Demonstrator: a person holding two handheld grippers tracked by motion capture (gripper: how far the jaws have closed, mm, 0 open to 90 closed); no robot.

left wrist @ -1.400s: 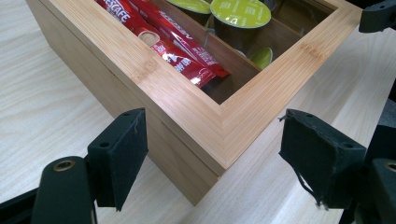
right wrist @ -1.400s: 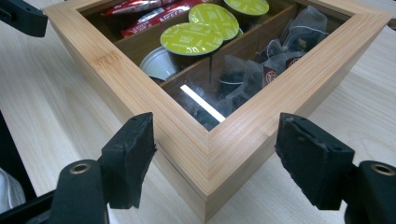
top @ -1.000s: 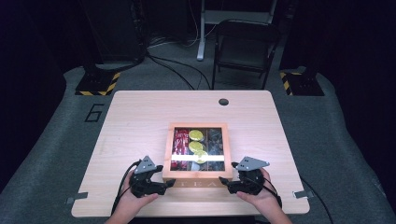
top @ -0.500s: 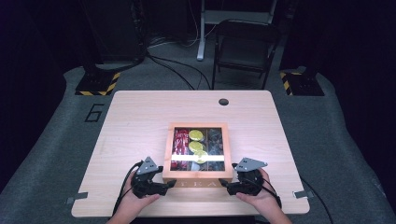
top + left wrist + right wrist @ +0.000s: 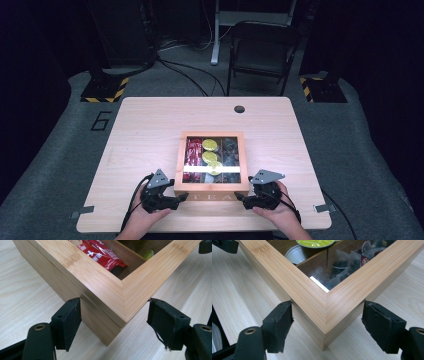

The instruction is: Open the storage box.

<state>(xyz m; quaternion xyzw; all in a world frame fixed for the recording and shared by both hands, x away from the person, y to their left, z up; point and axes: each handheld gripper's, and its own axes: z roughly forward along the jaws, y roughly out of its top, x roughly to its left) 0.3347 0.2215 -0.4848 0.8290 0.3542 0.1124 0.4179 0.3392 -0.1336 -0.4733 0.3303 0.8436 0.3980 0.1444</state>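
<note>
Bamboo tea box [image 5: 212,189], square, with a mitred frame lid of pale laminated strips around a glass pane, standing at the near middle of the light woodgrain bench [image 5: 145,130]. Through the pane: red foil sachets [image 5: 193,152] in the compartment at 9 o'clock, round yellow-green capsules [image 5: 210,156] in the middle one, translucent pyramid tea bags [image 5: 352,261] in the one at 3 o'clock. The left claw [image 5: 115,322] brackets the box's corner at 7 o'clock, released, jaws spread wide; the left pad lies just at the side wall, the right pad stands just off the front wall. The right claw [image 5: 327,326] likewise straddles the corner at 5 o'clock, released, both matte black padded jaws close to the walls. Bare bench extends well beyond the box toward 9, 12 and 3 o'clock; a round cable hole [image 5: 239,108] lies at 12 o'clock near the far edge.
</note>
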